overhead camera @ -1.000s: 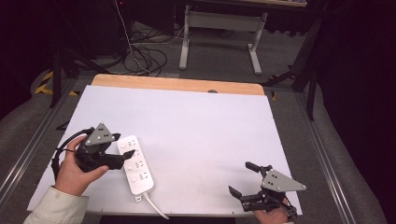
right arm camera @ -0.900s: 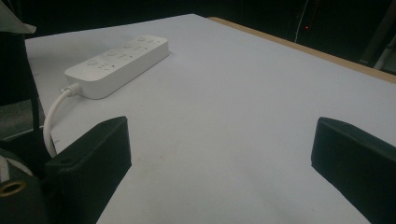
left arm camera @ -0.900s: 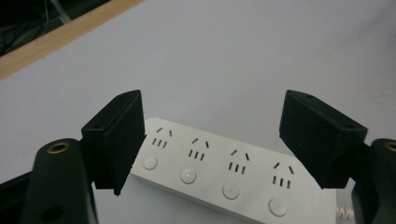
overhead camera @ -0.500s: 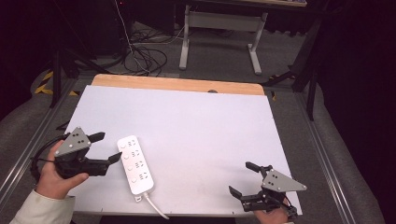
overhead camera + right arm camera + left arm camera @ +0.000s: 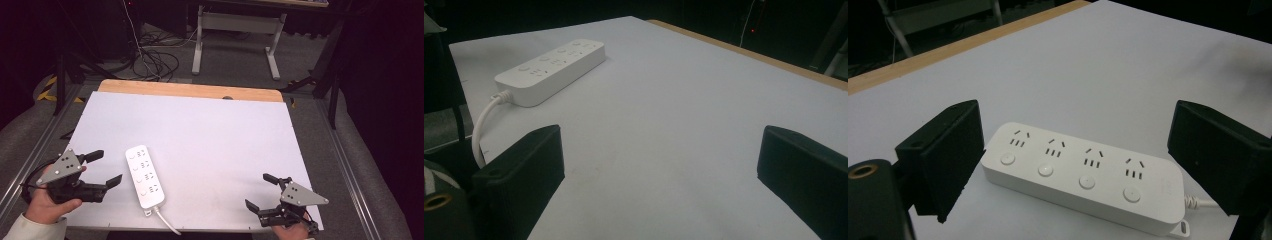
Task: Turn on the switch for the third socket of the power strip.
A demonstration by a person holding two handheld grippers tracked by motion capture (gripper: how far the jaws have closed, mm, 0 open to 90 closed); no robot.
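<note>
Power strip (image 5: 144,176): it lies flat on the white table (image 5: 210,130), near the front left, its cord (image 5: 166,223) running off the front edge.
Left gripper (image 5: 100,167): just beside the strip, not touching — the jaws have just been opening, now wide, nothing between them.
Right gripper (image 5: 262,191): well apart at the front right, jaws wide, holding nothing.
Progress: I judge the strip is set down and released — no plug or other item is on the table, so little seems left.
</note>
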